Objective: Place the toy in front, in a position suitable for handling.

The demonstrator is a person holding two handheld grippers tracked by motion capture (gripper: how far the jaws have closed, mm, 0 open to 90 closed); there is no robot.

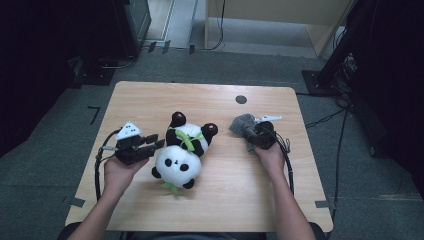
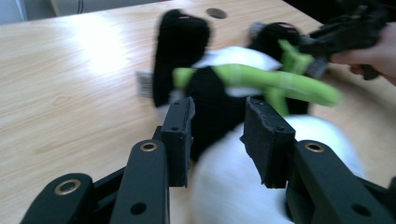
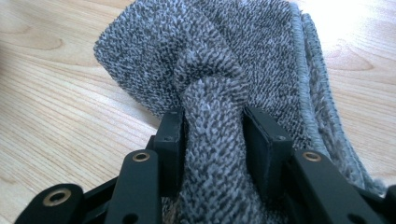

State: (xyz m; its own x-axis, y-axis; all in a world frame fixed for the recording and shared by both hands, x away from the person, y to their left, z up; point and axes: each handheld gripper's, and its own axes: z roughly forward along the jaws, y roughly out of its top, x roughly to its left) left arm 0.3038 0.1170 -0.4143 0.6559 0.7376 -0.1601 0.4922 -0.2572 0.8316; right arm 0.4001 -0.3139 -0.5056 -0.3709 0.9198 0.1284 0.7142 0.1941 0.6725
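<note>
**One panda, one grey cloth, two grippers on one table**

One wooden table [image 1: 150,100] is seen, with one dark round spot [image 1: 241,99] near its far edge. One plush panda [image 1: 181,150] is laid on its back at the table's middle, its white head toward the person and its black feet toward the far edge; one green ribbon [image 2: 261,81] is tied across its body. One grey knitted cloth [image 1: 241,124] is bunched just to the right of the panda. Two grippers are counted, each carried in one hand.

The left gripper [image 1: 157,145] is held just to the left of the panda, its tips against the toy's side. In the left gripper view its jaws are seen with the panda's black-and-white body between them, but whether the pads [image 2: 180,135] press on the plush cannot be told, as that view is blurred.

The right gripper [image 3: 212,140] is held to the right of the panda, at the cloth. Its jaws are pinched on a raised fold of the cloth, both pads sunk into the knit.

The panda's head is cut off at the bottom of the left gripper view. In the high view the right gripper's jaws are hidden under the cloth and the hand.
</note>
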